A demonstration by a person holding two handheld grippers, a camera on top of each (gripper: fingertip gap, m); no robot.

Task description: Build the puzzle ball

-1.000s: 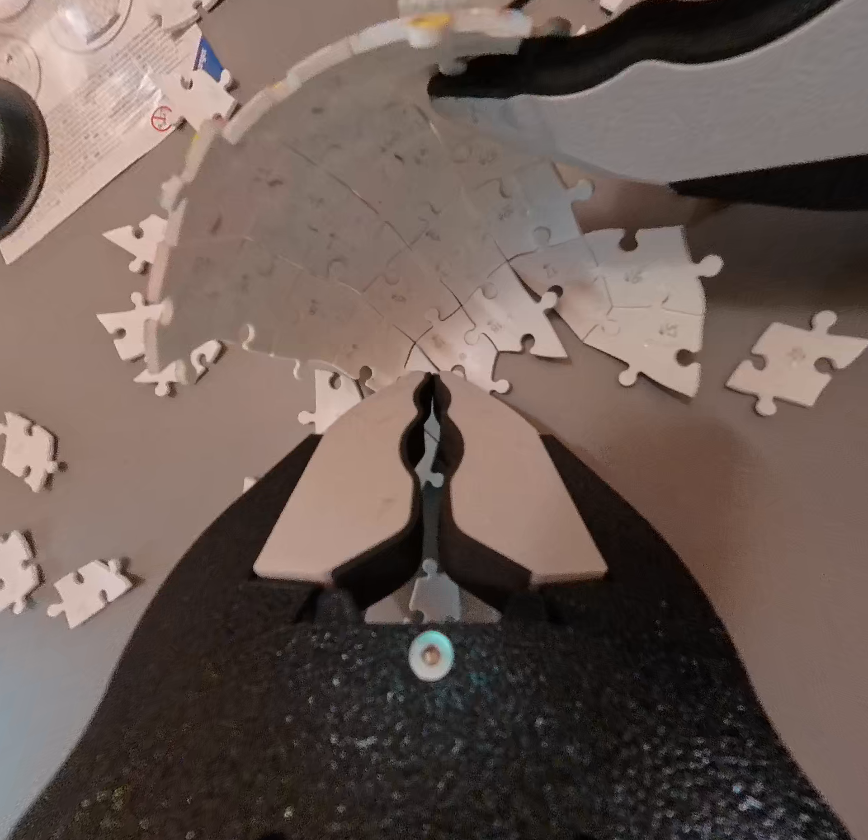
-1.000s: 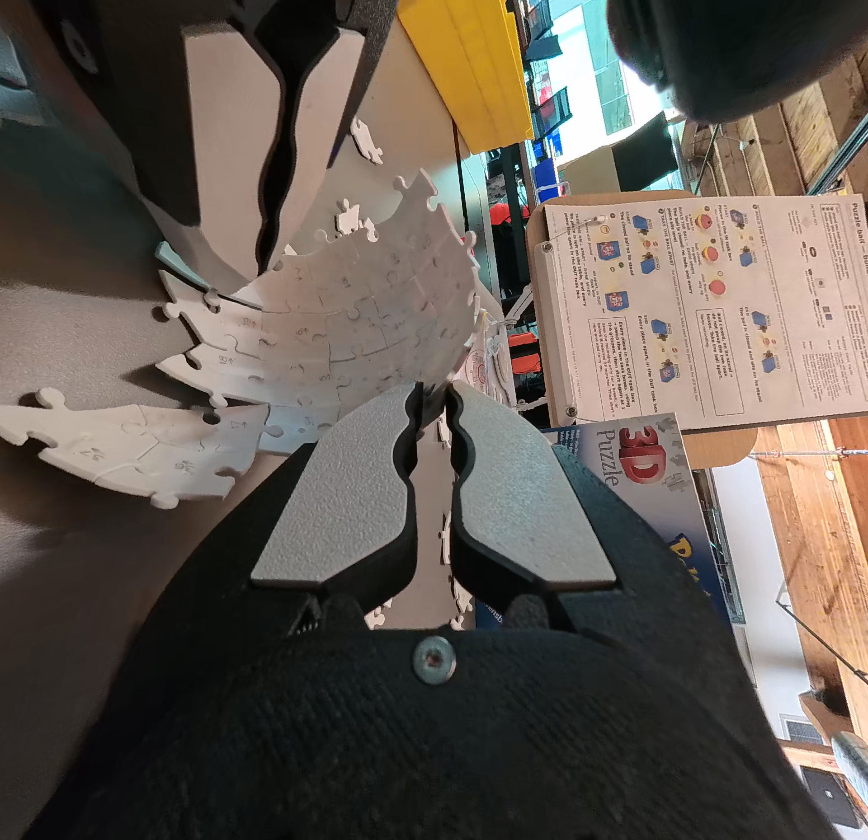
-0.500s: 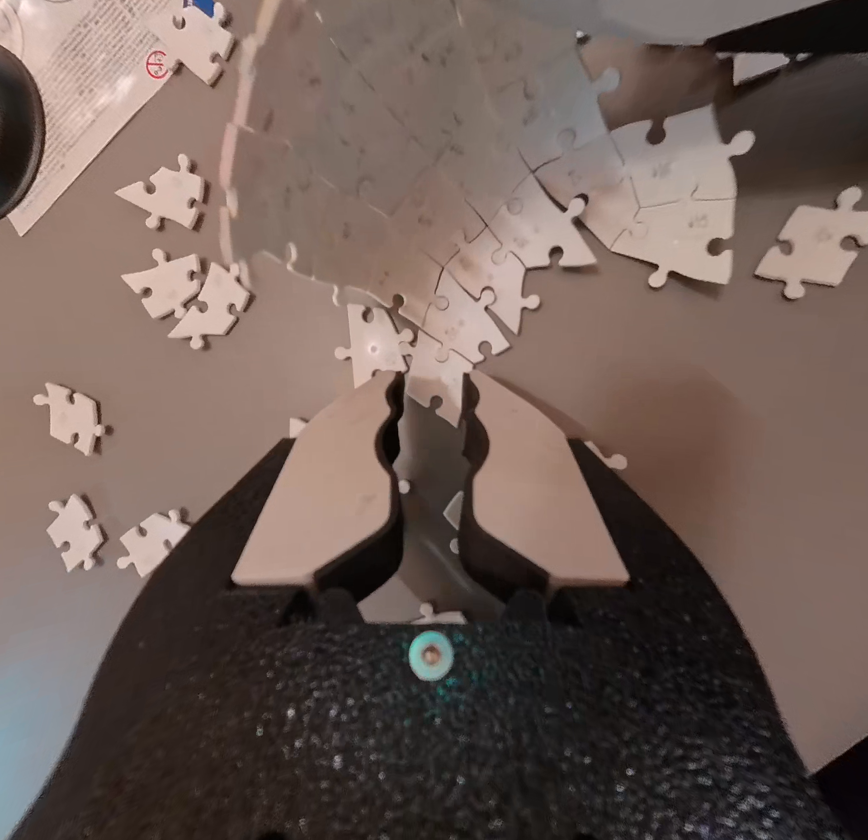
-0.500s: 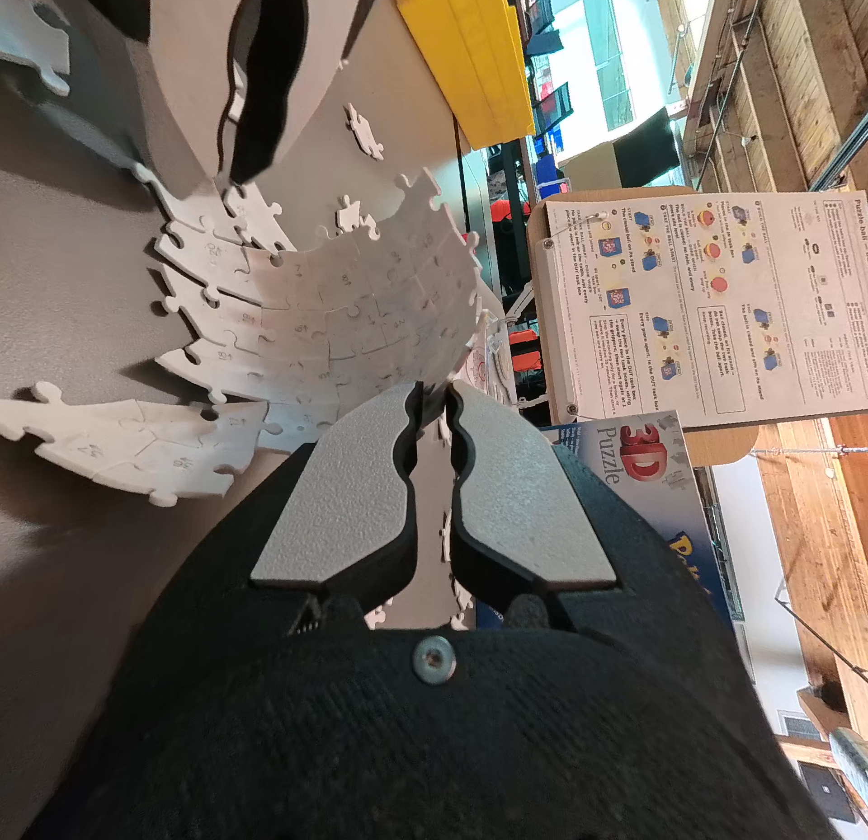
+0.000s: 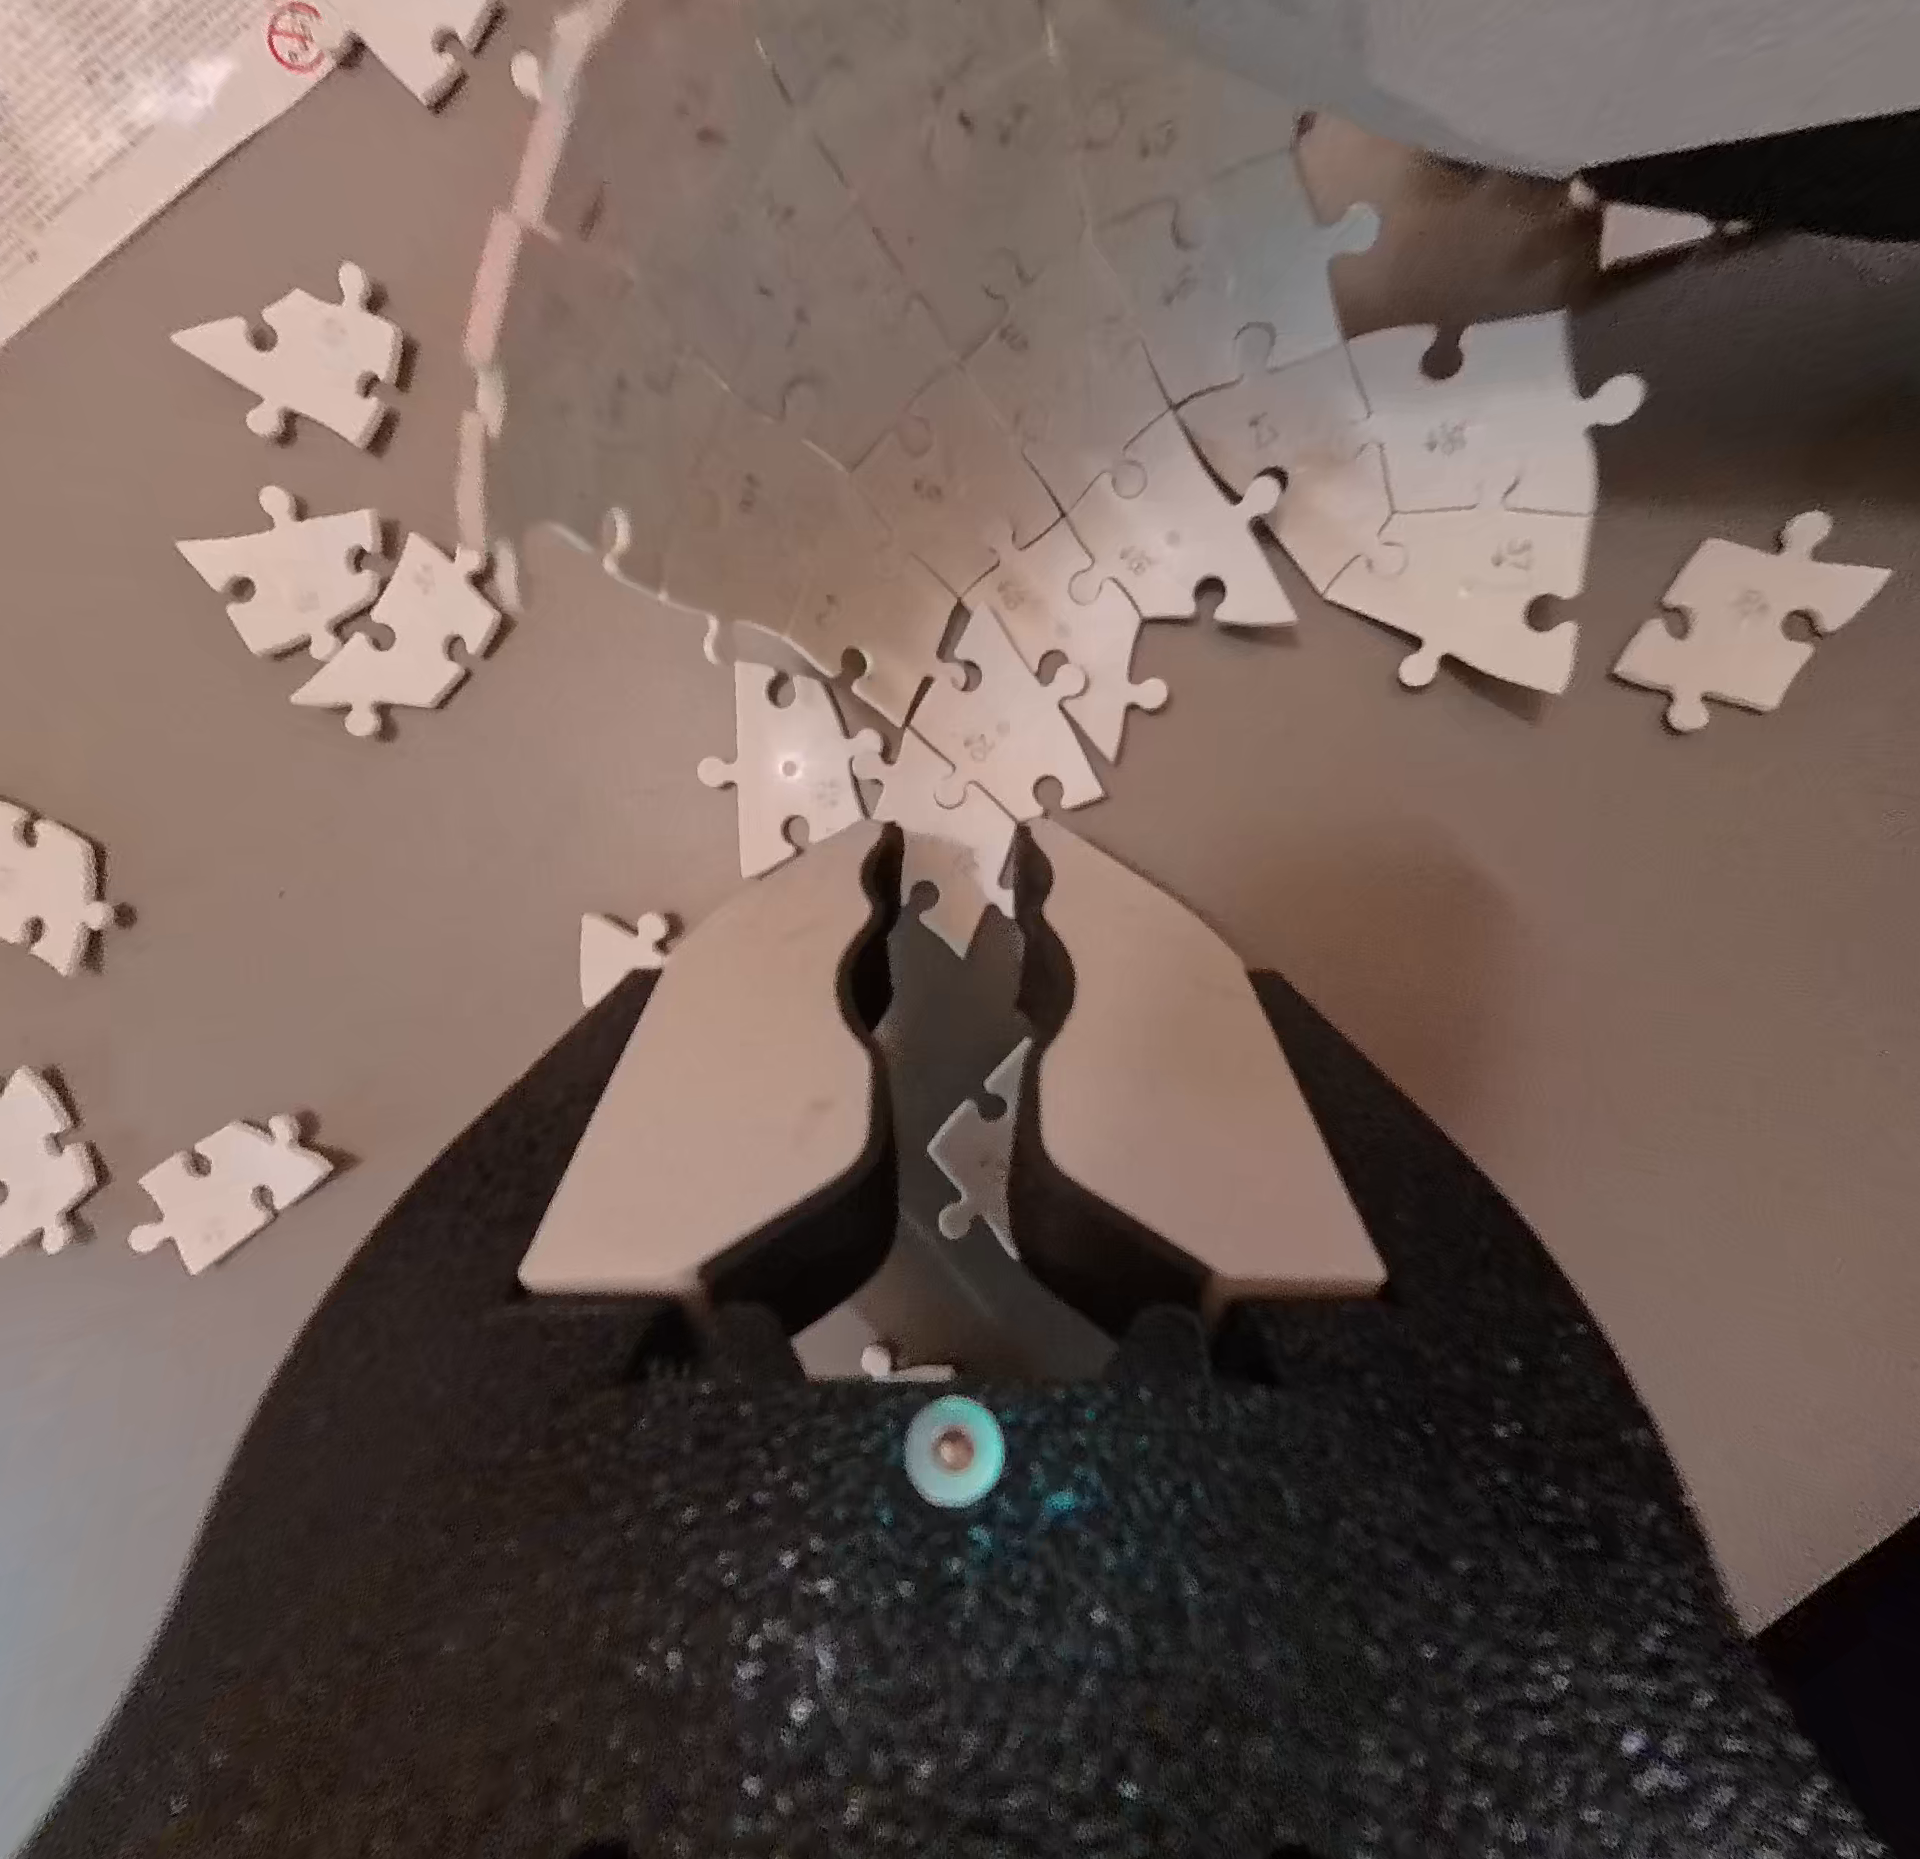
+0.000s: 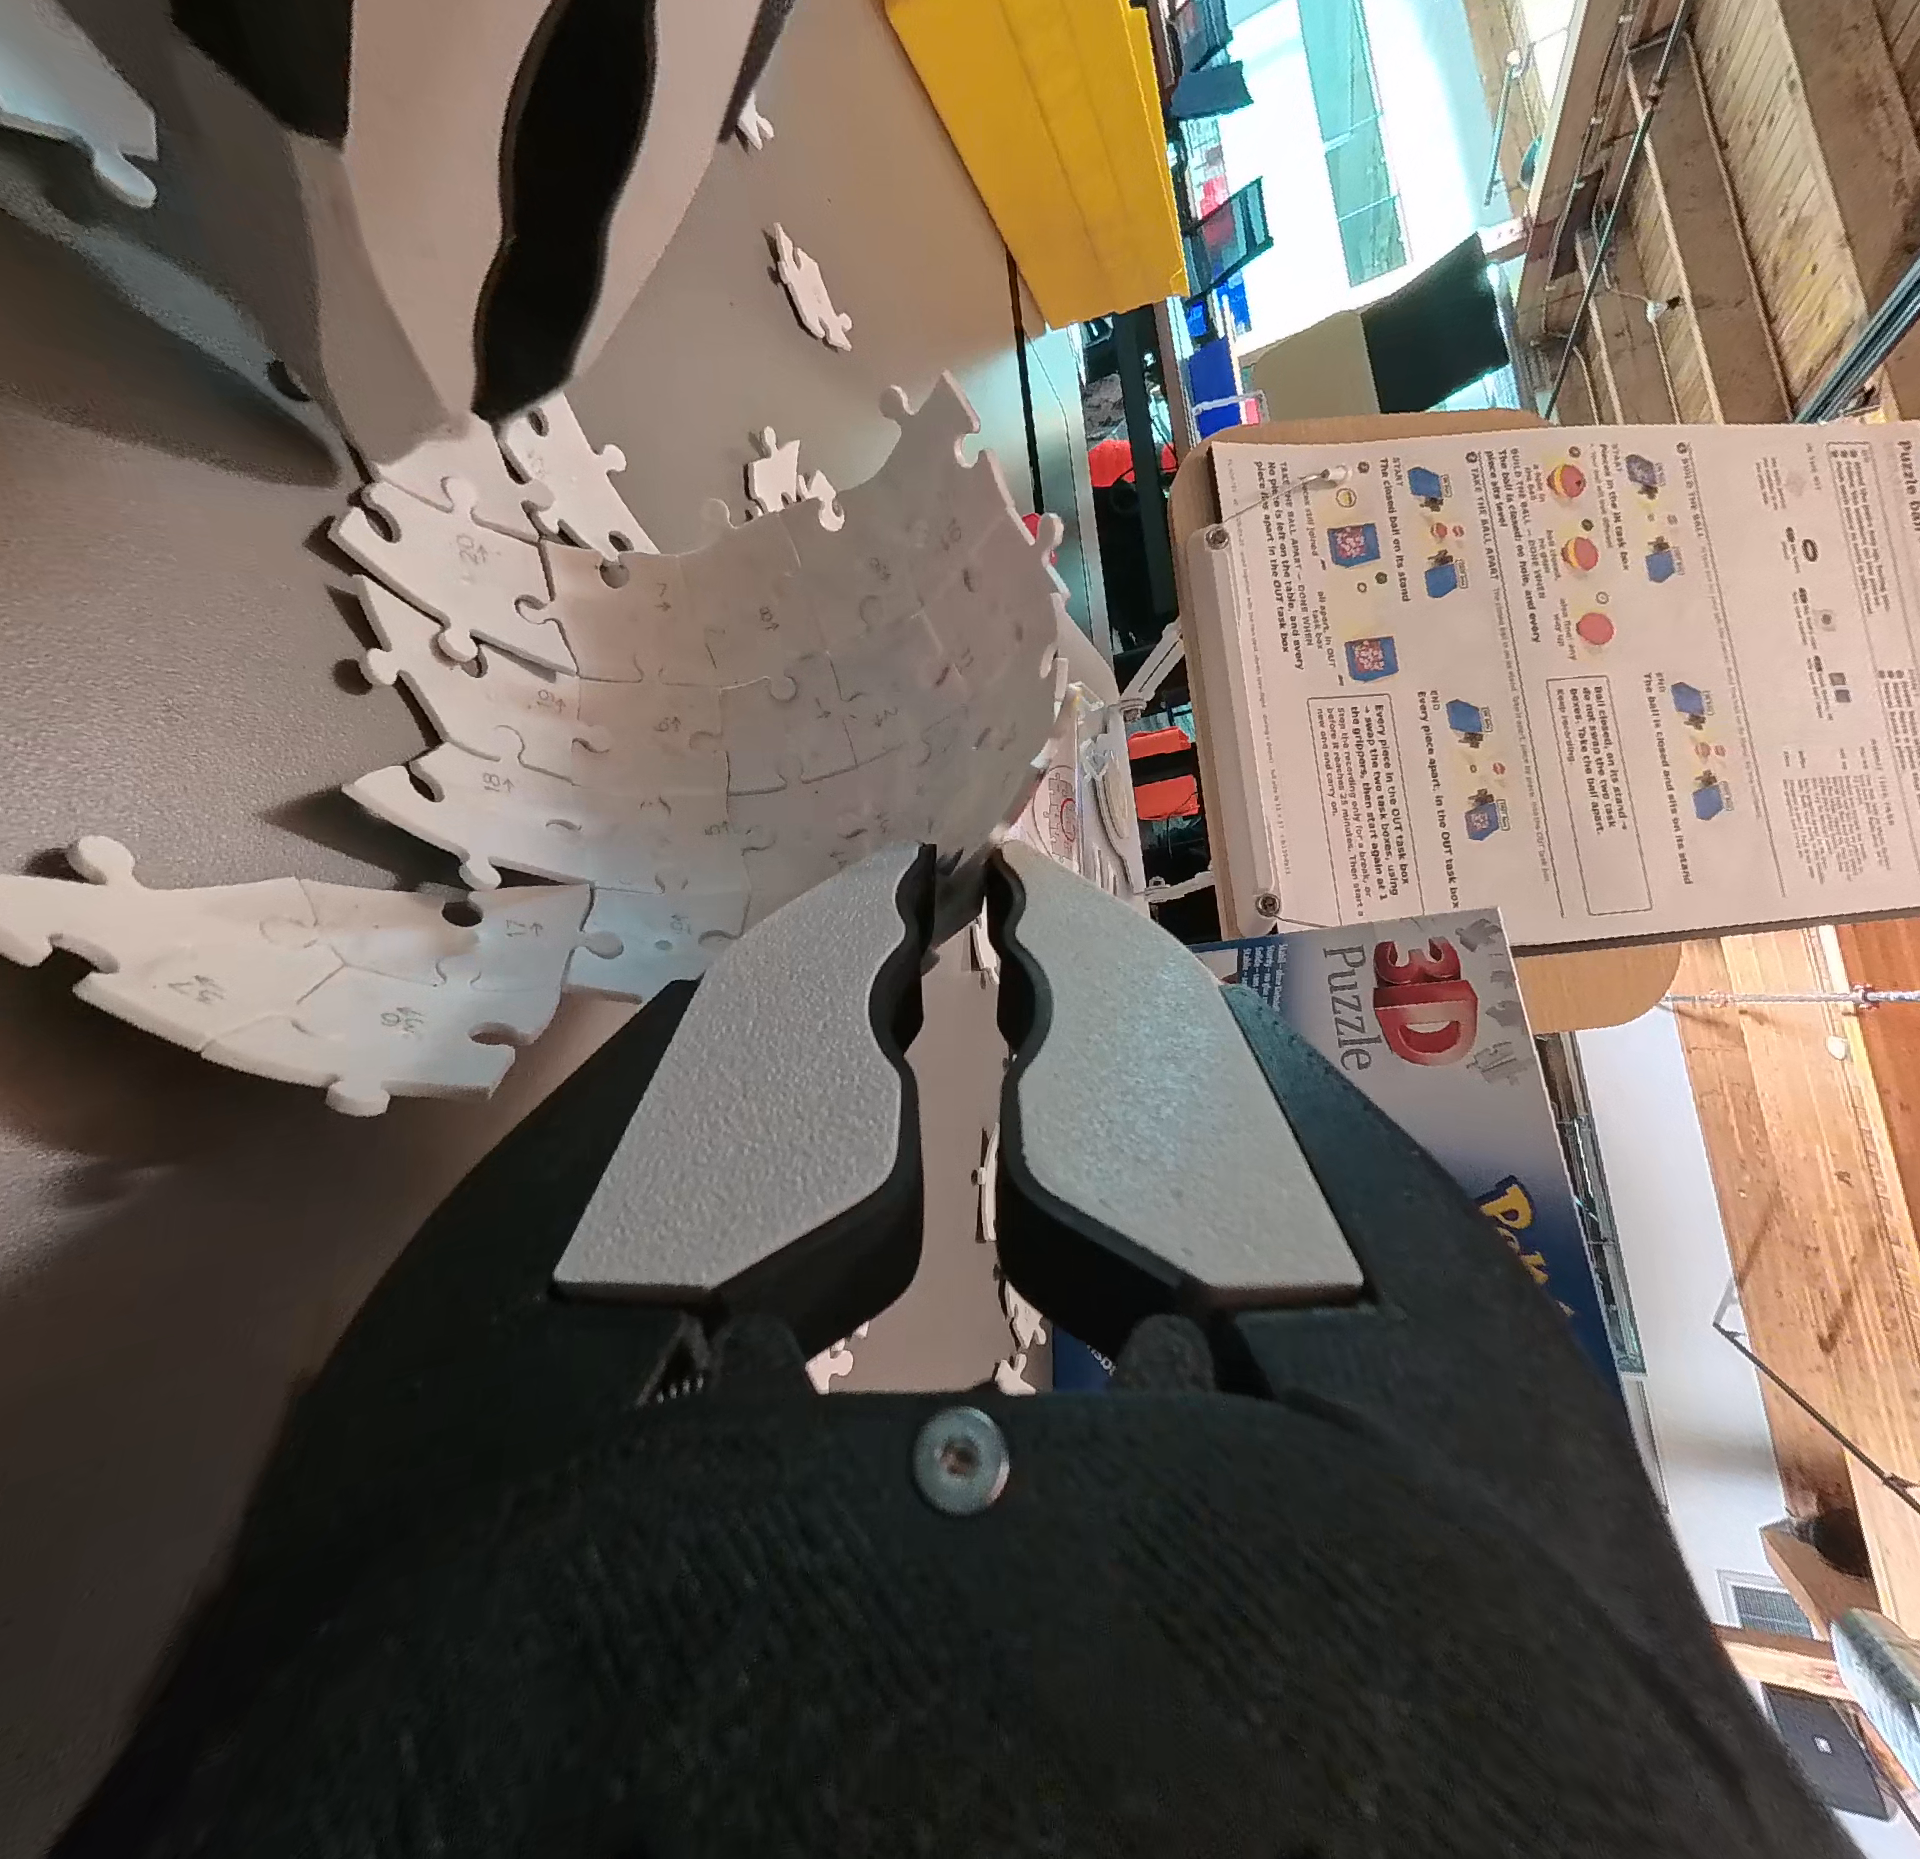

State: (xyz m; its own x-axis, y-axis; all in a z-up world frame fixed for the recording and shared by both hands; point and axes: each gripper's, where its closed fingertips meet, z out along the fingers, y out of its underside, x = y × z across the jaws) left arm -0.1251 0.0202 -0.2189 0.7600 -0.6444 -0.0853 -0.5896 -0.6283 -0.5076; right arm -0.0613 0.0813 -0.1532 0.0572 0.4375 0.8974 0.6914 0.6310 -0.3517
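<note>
The puzzle ball is a half-built curved shell [image 5: 852,375] of white pieces, its lower tail lying on the grey table [image 5: 1351,978]. It also shows in the right wrist view [image 6: 748,687]. My left gripper [image 5: 958,853] is open, its tips on either side of the shell's end piece [image 5: 961,864] with gaps on both sides. It shows at the top left of the right wrist view [image 6: 499,396]. My right gripper [image 6: 958,864] is shut on the shell's upper rim. One of its fingers [image 5: 1507,43] shows blurred at the top of the left wrist view.
Several loose white pieces lie on the table, at the left [image 5: 301,365], right [image 5: 1756,625] and under my left gripper [image 5: 977,1155]. A printed leaflet [image 5: 125,95] lies far left. A puzzle box [image 6: 1434,1082], an instruction board [image 6: 1558,687] and a yellow bin [image 6: 1039,116] stand beyond. There is about 11 cm between the tips of the two grippers.
My left gripper was shut on the shell's end piece, then opened and let it go, drawing back a little. My right gripper has kept its hold on the rim.
</note>
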